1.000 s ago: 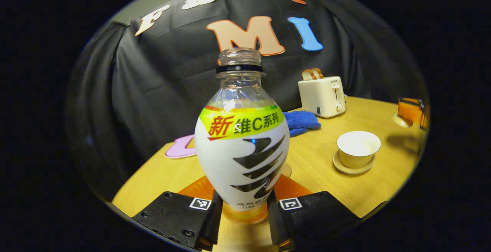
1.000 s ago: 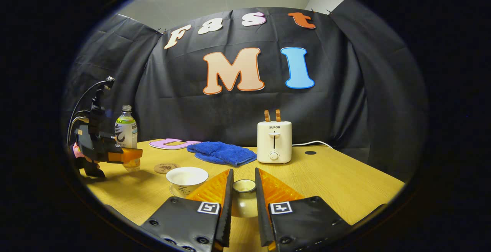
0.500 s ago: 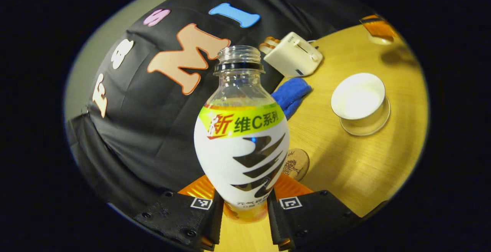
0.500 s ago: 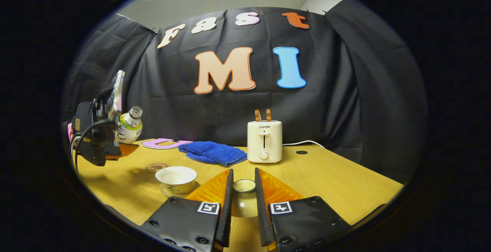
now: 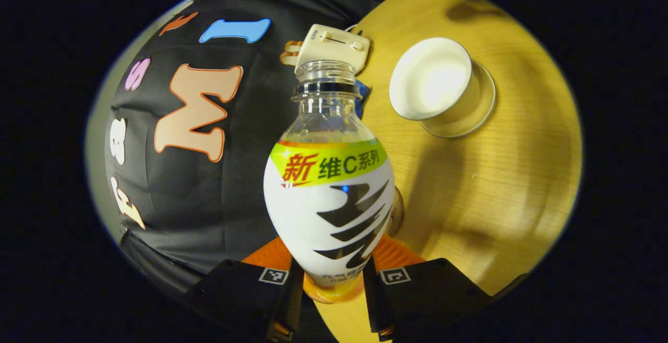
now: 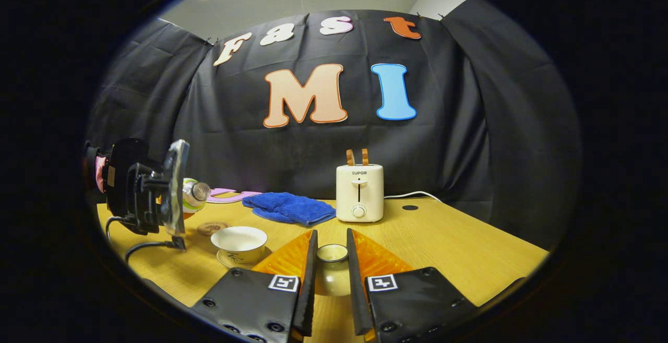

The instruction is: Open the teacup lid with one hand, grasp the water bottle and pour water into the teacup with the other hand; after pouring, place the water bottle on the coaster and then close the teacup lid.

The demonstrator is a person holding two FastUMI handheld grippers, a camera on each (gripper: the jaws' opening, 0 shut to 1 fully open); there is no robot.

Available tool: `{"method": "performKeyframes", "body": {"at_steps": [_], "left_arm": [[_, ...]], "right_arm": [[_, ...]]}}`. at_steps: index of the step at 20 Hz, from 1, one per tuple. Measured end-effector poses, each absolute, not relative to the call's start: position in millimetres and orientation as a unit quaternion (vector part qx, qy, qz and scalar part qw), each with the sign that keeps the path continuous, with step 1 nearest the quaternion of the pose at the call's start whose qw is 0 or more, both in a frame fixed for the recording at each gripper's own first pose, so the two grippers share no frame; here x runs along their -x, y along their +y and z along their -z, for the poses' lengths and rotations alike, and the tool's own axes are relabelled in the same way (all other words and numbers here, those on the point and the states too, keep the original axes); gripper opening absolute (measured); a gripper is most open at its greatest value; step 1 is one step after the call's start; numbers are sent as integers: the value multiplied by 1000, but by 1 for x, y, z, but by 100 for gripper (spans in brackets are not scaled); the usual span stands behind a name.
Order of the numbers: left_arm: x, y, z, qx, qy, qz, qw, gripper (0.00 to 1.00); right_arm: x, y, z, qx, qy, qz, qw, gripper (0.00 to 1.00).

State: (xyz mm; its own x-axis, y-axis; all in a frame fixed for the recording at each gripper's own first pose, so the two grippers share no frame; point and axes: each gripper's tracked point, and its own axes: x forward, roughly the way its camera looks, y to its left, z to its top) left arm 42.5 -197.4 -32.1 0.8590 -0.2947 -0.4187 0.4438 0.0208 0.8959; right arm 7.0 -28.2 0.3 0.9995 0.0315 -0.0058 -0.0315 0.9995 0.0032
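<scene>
Clear plastic, uncapped, the water bottle (image 5: 329, 186) sits clamped low between the left claw (image 5: 330, 291) fingers, tipped with its mouth toward the open teacup (image 5: 433, 79) at about two o'clock on the table (image 5: 496, 191). Right claw (image 6: 332, 280) is pinched on what looks like the teacup lid (image 6: 332, 259), held off the cup (image 6: 239, 242), coaster (image 6: 211, 226) at ten o'clock.
</scene>
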Motion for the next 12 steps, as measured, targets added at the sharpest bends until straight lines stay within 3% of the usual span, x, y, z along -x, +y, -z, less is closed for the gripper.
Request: {"method": "performKeyframes", "body": {"at_steps": [7, 12], "left_arm": [[-51, -189, 24, -728, 47, 249, 637, 49], [-52, -193, 21, -747, 44, 249, 615, 48]], "right_arm": [[-6, -30, 0, -1, 3, -11, 1000, 34], [-6, -31, 0, -1, 3, -12, 1000, 34]]}}
